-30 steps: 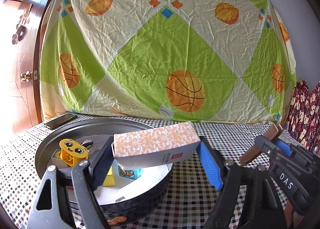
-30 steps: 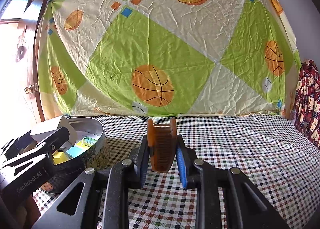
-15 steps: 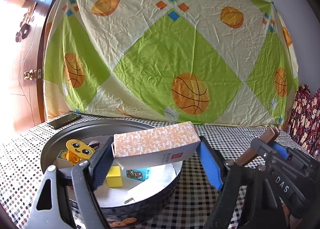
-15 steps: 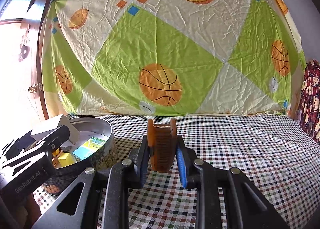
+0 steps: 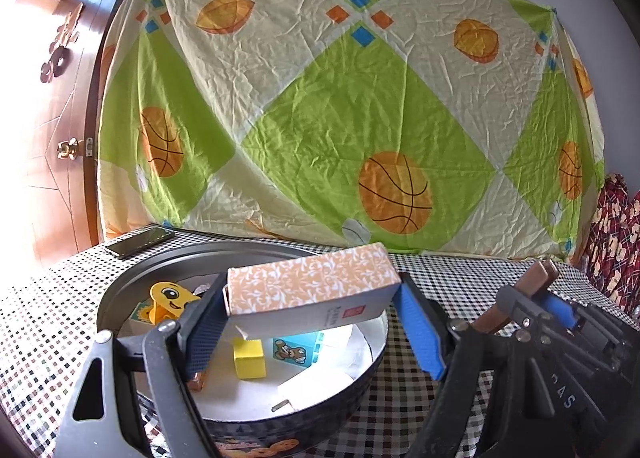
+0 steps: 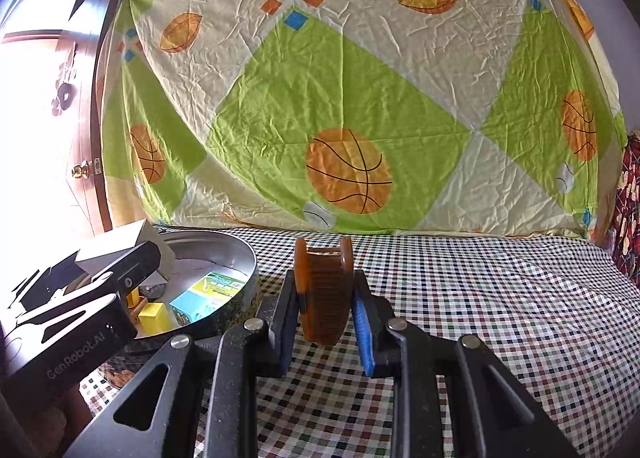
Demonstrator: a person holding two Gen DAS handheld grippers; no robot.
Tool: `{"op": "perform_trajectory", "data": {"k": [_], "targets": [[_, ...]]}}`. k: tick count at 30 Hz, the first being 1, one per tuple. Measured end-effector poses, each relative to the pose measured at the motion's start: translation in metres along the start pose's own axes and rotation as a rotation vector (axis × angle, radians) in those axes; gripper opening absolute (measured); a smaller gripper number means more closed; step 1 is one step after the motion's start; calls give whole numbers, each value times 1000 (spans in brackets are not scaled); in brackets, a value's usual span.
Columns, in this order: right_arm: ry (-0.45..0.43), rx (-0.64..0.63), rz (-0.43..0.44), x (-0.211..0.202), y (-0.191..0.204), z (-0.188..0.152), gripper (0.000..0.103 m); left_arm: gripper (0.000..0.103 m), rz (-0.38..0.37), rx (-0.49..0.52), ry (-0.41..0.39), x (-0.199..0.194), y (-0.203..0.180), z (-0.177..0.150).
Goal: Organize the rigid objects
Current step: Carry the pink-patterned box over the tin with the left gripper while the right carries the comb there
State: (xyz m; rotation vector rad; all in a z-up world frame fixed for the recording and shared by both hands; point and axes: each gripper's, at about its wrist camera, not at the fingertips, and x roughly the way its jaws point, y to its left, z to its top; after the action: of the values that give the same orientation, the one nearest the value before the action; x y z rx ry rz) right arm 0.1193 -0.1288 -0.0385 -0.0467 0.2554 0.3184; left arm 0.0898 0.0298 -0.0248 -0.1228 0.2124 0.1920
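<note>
Box and comb held over the worktop
Left tongs (image 5: 310, 332) clamped on box (image 5: 312, 294) — best lowered level into tin (image 5: 372, 372); right tongs (image 6: 326, 328) clamped on comb (image 6: 324, 294).

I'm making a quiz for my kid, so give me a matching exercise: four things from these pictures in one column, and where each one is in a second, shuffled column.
Things:
1. box
2. comb
3. yellow block
4. phone

Places:
A. on the checked cloth behind the tin
B. held in the left tongs above the tin
C. on the tin's floor
D. held in the right tongs

Pairs: 1-B, 2-D, 3-C, 4-A
</note>
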Motion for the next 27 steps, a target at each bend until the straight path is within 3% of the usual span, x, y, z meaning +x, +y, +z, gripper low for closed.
{"op": "perform_trajectory", "data": {"k": [27], "targets": [[-11, -28, 48, 1, 23, 0, 28, 80, 23, -16, -11, -1, 21, 2]]}}
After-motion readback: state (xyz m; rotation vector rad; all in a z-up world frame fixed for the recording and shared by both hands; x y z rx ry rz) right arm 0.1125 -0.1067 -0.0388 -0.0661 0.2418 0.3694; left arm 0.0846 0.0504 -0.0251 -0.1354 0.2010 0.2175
